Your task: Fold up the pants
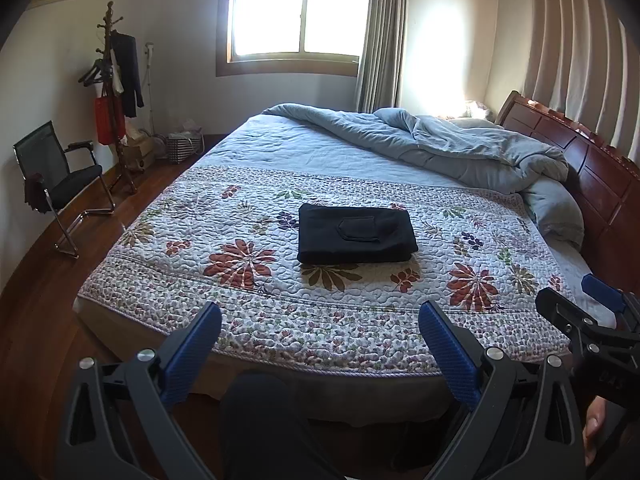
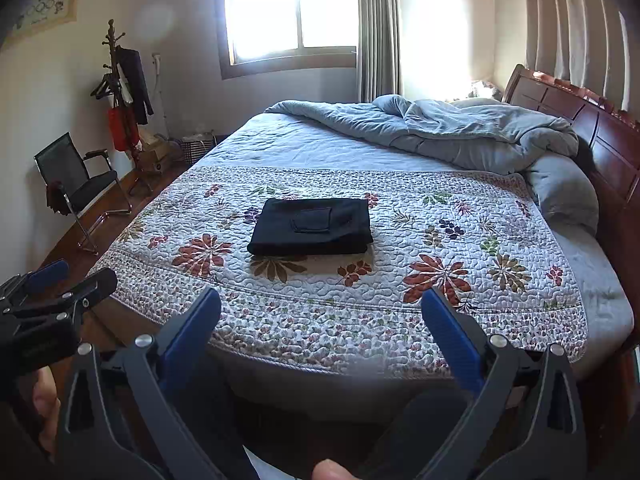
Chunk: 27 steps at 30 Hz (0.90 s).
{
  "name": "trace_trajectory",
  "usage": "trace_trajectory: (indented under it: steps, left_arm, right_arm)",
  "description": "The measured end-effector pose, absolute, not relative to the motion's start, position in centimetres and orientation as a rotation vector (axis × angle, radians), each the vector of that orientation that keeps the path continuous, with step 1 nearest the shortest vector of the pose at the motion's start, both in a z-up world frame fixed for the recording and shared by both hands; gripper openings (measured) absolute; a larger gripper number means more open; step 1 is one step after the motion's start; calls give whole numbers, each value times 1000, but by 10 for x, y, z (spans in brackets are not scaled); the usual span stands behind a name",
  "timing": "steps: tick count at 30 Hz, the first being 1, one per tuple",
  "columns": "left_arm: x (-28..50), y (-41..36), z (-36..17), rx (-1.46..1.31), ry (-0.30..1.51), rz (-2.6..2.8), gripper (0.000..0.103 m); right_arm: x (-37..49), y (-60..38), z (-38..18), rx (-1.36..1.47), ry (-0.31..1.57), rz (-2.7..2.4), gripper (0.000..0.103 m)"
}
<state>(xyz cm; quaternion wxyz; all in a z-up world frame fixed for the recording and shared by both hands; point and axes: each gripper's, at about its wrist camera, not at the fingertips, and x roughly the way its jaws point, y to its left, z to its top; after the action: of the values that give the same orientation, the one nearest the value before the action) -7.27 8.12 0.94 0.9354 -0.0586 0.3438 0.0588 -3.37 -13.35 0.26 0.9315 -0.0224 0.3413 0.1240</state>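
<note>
Black pants [image 1: 356, 234] lie folded into a compact rectangle, pocket up, in the middle of the floral quilt [image 1: 192, 240] on the bed. They also show in the right wrist view [image 2: 310, 226]. My left gripper [image 1: 320, 316] is open and empty, held back over the near edge of the bed. My right gripper [image 2: 320, 300] is open and empty too, beside the left one. Each gripper shows at the edge of the other's view: the right one [image 1: 576, 300] and the left one [image 2: 72, 280]. Neither touches the pants.
A rumpled blue duvet [image 1: 460, 140] and pillow lie at the wooden headboard [image 1: 580, 152] on the right. A black chair [image 1: 60, 176] and a coat stand [image 1: 116, 100] are by the left wall. The person's legs are below the grippers.
</note>
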Motion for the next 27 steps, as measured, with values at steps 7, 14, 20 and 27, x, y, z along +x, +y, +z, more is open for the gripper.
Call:
trace_trajectory:
  steps: [7,14,20,27]
  left_arm:
    - [-72,81,9,-117,703,124,99]
    - [-72,82,9,-115,706,127,99]
    - [-72,81,7,-112,710,128,99]
    - [-72,83,5,-123,719,132,99]
  right_arm:
    - [-33,-136,1,-43,698,252,100]
    - [-33,-138,-1,-38,701,248,100]
    - [-33,-140,-3,-36,706,246,100]
    - [-33,-141,-4,-34,709,247,100]
